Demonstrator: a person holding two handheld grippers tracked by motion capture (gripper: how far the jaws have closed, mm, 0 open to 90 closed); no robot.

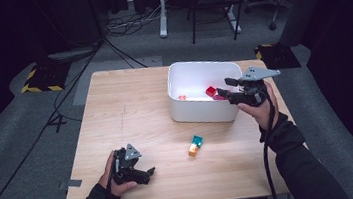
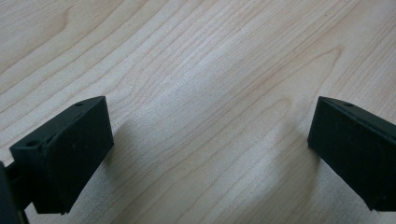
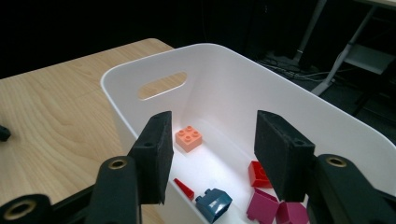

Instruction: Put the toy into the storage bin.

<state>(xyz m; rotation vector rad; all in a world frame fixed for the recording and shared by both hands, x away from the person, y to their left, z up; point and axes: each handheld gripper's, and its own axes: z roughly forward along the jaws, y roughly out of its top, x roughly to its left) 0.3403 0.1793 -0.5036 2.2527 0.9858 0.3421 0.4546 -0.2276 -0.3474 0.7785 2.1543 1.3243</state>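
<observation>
A white bin [image 1: 201, 113] stands at the table's back right. My right gripper [image 1: 224, 87] hangs over the bin's right end, open, with nothing between its fingers. In the right gripper view the gripper [image 3: 214, 128] looks down into the bin [image 3: 140, 65], where a salmon brick [image 3: 188, 138], a red brick [image 3: 259, 175], a blue brick [image 3: 214, 203] and magenta bricks [image 3: 264, 206] lie on the floor. In front of the bin, a teal brick [image 1: 197, 140] and an orange brick [image 1: 193, 150] lie touching on the table. My left gripper [image 1: 149, 175] rests low at the front left, open over bare wood [image 2: 210, 70].
The wooden table [image 1: 130, 110] has free room across its left and middle. A small red sloped piece [image 3: 184, 188] lies in the bin by its near wall. Cables, chair legs and a desk frame [image 1: 162, 10] stand on the floor beyond the table.
</observation>
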